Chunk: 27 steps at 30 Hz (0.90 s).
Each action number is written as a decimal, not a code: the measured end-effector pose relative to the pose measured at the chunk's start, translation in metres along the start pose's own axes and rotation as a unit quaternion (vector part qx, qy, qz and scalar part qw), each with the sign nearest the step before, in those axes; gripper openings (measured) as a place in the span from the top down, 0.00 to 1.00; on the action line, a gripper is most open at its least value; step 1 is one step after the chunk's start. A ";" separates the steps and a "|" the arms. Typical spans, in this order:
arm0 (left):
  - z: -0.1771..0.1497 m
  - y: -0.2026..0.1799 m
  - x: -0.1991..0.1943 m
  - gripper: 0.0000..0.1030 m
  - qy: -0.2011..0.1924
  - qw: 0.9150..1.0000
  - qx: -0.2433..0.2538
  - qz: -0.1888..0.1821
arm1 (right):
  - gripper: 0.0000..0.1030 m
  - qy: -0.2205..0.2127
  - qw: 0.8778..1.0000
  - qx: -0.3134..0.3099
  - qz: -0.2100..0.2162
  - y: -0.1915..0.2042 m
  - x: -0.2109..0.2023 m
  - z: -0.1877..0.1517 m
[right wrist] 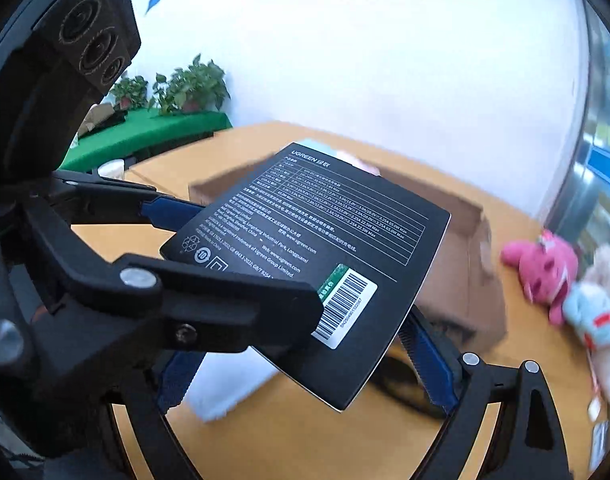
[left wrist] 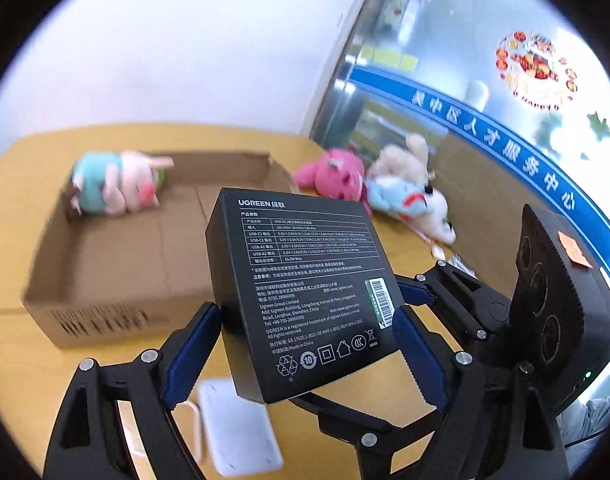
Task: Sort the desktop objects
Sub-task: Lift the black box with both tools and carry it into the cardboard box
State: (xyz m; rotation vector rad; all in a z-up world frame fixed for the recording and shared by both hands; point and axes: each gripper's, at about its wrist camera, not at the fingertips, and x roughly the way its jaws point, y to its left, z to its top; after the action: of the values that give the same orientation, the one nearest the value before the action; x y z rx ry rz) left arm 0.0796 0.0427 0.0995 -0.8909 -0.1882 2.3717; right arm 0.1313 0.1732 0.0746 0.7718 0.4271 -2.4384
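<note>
A black UGREEN box (left wrist: 305,292) is held above the wooden table, label side up. My left gripper (left wrist: 309,344) is shut on its two sides. The box also shows in the right wrist view (right wrist: 317,256), where the left gripper's fingers (right wrist: 241,304) clamp it. My right gripper (right wrist: 301,384) sits below the box with its fingers spread wide, open and not touching it; its body shows in the left wrist view (left wrist: 553,304). An open cardboard box (left wrist: 117,256) lies beyond, with a teal-and-pink plush (left wrist: 117,184) inside.
A pink plush (left wrist: 337,176) and a blue-and-white plush (left wrist: 413,200) lie on the table (left wrist: 21,364) right of the cardboard box, by a glass wall. A white flat item (left wrist: 237,428) lies under my left gripper. Potted plants (right wrist: 189,88) stand far behind.
</note>
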 end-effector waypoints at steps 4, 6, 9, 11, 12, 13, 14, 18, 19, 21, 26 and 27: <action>0.025 0.011 -0.011 0.15 -0.019 1.000 0.013 0.014 | 0.10 -0.026 1.000 -0.012 0.008 -0.002 0.002 0.037; 0.038 0.017 -0.011 0.15 -0.026 0.999 0.018 0.021 | 0.10 -0.036 0.999 -0.018 0.010 -0.002 0.004 0.050; 0.056 0.022 -0.009 0.15 -0.037 0.998 0.028 0.033 | 0.10 -0.046 0.998 -0.039 -0.001 -0.004 0.011 0.067; 0.069 0.027 -0.007 0.15 -0.048 0.998 0.034 0.036 | 0.10 -0.053 0.998 -0.038 0.004 -0.011 0.017 0.080; 0.075 0.030 -0.005 0.15 -0.052 0.997 0.034 0.037 | 0.10 -0.057 0.998 -0.036 0.007 -0.015 0.019 0.086; 0.082 0.034 -0.001 0.15 -0.055 0.997 0.034 0.037 | 0.10 -0.060 0.998 -0.036 0.008 -0.020 0.023 0.093; 0.088 0.039 0.002 0.15 -0.059 0.997 0.036 0.036 | 0.10 -0.061 0.997 -0.038 0.008 -0.025 0.027 0.098; 0.112 0.053 0.022 0.15 -0.060 0.996 0.043 0.043 | 0.10 -0.062 0.997 -0.042 0.012 -0.046 0.050 0.120; 0.118 0.058 0.028 0.15 -0.060 0.996 0.041 0.042 | 0.10 -0.061 0.997 -0.040 0.015 -0.053 0.057 0.125; 0.131 0.068 0.040 0.15 -0.058 0.997 0.036 0.037 | 0.10 -0.061 0.997 -0.039 0.017 -0.064 0.068 0.132; 0.165 0.086 0.081 0.15 -0.051 0.998 0.038 0.030 | 0.10 -0.056 0.998 -0.032 0.018 -0.103 0.101 0.152; 0.171 0.090 0.090 0.15 -0.048 0.998 0.037 0.030 | 0.10 -0.054 0.998 -0.029 0.019 -0.111 0.107 0.155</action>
State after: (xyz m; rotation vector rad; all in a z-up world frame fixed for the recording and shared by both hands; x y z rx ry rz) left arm -0.1265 0.0336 0.1512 -0.7590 -0.1115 2.4617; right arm -0.0740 0.1510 0.1462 0.6156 0.4370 -2.4074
